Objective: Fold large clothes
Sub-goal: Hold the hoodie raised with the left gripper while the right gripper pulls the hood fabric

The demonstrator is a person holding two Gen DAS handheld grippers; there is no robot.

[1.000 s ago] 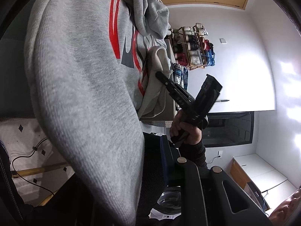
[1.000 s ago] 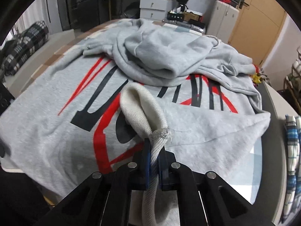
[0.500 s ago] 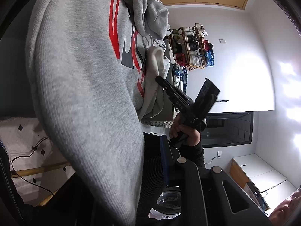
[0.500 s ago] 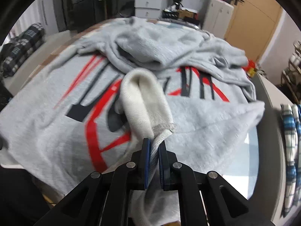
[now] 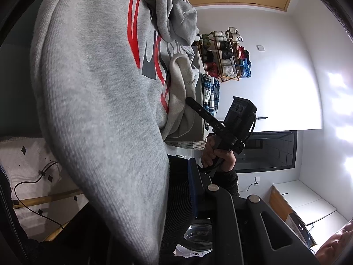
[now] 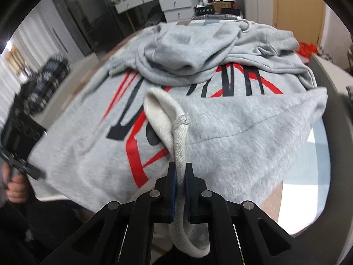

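Right tool, tilted down, pinches the hoodie cuff (ribbed edge).

I count one grey hoodie on the table, two grippers, left and right, one plaid shirt, one shoe rack beyond it.

A shoe rack stands against the wall beside a plaid shirt.

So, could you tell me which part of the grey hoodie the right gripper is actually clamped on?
The right gripper pinches the cream ribbed cuff, not the hood bunched at the far end or the printed front.
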